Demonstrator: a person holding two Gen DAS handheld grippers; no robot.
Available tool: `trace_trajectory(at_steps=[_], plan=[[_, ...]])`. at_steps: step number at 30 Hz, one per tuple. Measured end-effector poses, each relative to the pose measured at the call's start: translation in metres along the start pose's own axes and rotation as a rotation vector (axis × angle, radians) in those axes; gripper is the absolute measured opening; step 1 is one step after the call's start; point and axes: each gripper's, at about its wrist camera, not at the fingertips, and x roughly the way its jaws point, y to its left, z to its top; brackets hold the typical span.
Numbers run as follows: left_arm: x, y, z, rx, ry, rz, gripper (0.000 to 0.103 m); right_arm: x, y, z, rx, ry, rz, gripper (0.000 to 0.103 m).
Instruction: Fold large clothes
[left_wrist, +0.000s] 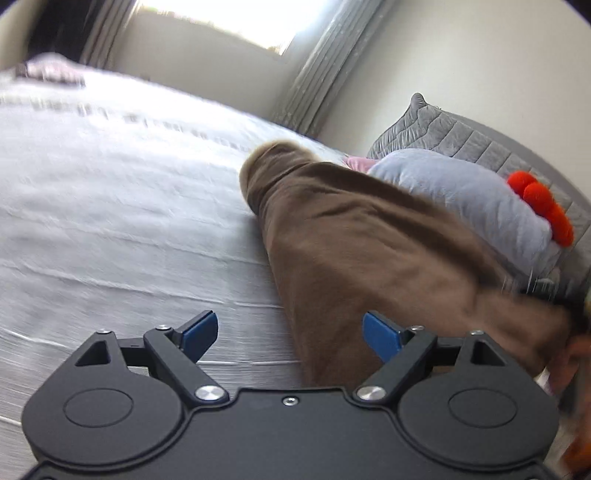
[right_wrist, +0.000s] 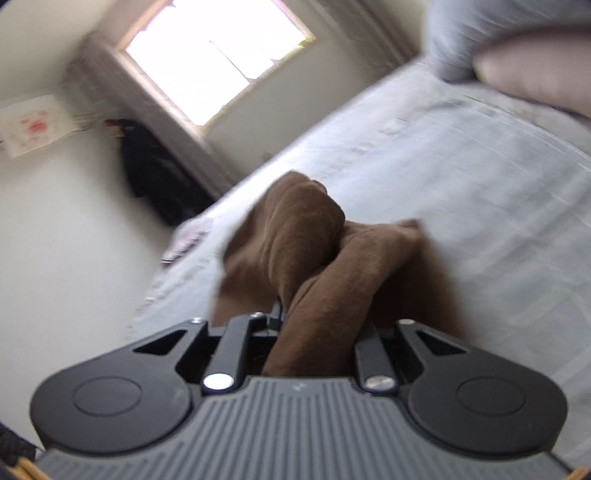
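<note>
brown garment (left_wrist: 369, 251): 1 | hand-held gripper: 2 (left (left_wrist: 290, 334), right (right_wrist: 317, 325)) | bed (left_wrist: 110, 206): 1 | window (right_wrist: 218, 55): 1 | grey plush toy (left_wrist: 469, 199): 1 | pink pillow (right_wrist: 535, 77): 1

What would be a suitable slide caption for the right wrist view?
Right gripper clamps bunched brown garment above the grey bed.

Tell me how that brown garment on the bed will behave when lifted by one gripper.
The brown garment will probably flop and trail: it bunches in soft folds where the right gripper pinches it. Its fleecy, thick look suggests some weight and little slip. Expect the free end to drag on the bedsheet.
</note>
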Motion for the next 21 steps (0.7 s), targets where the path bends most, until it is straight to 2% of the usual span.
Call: trace_trajectory(at_steps=[1,3,4,6,8,12,13,15,16,17,19,21], plan=[[0.010,0.001,0.000,-0.029,0.020,-0.014,0.085,0.004,-0.008,-0.007,-0.005,0.020,-0.038,0.031],[0.027,0.002,-0.002,-0.088,0.048,-0.028,0.085,0.007,-0.020,-0.019,-0.020,0.031,-0.084,0.059],[0.032,0.004,-0.002,-0.126,0.040,-0.033,0.086,0.002,-0.027,-0.022,-0.027,0.027,-0.086,0.066],[0.036,0.011,-0.002,-0.223,0.042,-0.075,0.086,0.000,-0.038,-0.021,0.002,0.034,-0.053,0.089],[0.041,0.021,-0.004,-0.309,0.068,-0.112,0.089,0.004,-0.048,-0.019,0.067,0.074,0.007,0.095],[0.046,0.036,-0.012,-0.458,0.101,-0.196,0.089,0.031,-0.065,-0.034,0.219,0.222,0.119,0.095],[0.047,0.040,-0.016,-0.503,0.107,-0.225,0.089,0.039,-0.070,-0.040,0.249,0.240,0.131,0.095],[0.047,0.043,-0.022,-0.565,0.110,-0.286,0.089,0.044,-0.071,-0.049,0.260,0.217,0.152,0.092],[0.047,0.043,-0.025,-0.580,0.111,-0.306,0.089,0.045,-0.071,-0.051,0.258,0.205,0.156,0.089],[0.049,0.040,-0.027,-0.583,0.115,-0.324,0.089,0.046,-0.071,-0.053,0.272,0.205,0.158,0.077],[0.052,0.029,-0.030,-0.536,0.105,-0.312,0.093,0.041,-0.063,-0.057,0.267,0.201,0.146,0.065],[0.054,0.016,-0.031,-0.468,0.108,-0.281,0.092,0.038,-0.052,-0.061,0.229,0.191,0.121,0.052]])
